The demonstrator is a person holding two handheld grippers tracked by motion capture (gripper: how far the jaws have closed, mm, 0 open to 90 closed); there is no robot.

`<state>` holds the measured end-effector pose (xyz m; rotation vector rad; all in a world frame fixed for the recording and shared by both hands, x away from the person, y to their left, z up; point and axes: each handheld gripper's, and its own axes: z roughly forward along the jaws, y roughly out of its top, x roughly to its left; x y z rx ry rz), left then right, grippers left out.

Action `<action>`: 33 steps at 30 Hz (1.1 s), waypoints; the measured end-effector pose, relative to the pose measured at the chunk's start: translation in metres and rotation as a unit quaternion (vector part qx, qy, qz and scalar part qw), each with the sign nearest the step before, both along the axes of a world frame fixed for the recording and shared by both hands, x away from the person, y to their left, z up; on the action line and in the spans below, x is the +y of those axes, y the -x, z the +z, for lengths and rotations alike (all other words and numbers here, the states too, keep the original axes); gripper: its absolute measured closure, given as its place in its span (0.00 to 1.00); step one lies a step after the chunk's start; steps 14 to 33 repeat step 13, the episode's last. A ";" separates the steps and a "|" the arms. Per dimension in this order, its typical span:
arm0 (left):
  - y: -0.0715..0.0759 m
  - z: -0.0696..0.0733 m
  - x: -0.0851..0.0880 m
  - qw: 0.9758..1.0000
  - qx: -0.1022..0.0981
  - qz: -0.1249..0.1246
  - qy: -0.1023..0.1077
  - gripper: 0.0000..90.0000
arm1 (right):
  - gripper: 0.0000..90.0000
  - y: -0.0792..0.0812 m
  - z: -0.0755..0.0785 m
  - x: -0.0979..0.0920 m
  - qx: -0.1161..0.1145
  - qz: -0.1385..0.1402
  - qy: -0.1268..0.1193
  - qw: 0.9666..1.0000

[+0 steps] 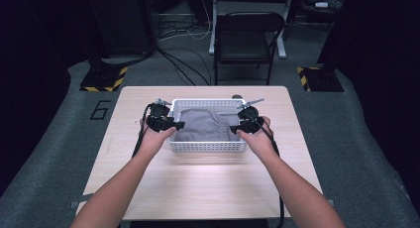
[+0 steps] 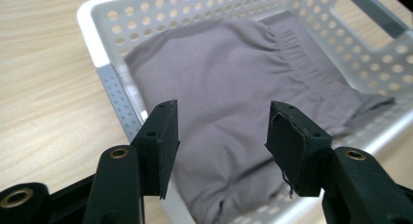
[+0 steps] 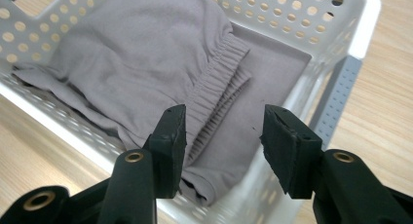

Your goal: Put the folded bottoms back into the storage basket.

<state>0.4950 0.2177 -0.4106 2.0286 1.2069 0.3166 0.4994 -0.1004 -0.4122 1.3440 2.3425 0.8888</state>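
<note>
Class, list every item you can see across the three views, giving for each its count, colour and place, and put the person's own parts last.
Basket: one, white, perforated, at the middle of the table.
Folded garment: one, grey, elastic waistband, lying inside the basket.
Table: one, light wood, on grey carpet.
Folding chair: one, black, beyond the table.
Stand bases: two, black with yellow stripes, on the floor either side of the chair.
Left gripper: one, black, jaws open over the basket's left end.
Right gripper: one, black, jaws open over its right end.
</note>
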 end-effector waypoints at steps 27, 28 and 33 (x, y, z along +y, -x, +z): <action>0.033 0.003 0.017 1.000 -0.003 -0.010 0.028 0.48 | 0.53 0.037 0.011 -0.006 -0.019 0.024 -0.023 0.999; 0.033 0.003 0.017 1.000 -0.003 -0.010 0.028 0.48 | 0.53 0.037 0.011 -0.006 -0.019 0.024 -0.023 0.999; 0.033 0.003 0.017 1.000 -0.003 -0.010 0.028 0.48 | 0.53 0.037 0.011 -0.006 -0.019 0.024 -0.023 0.999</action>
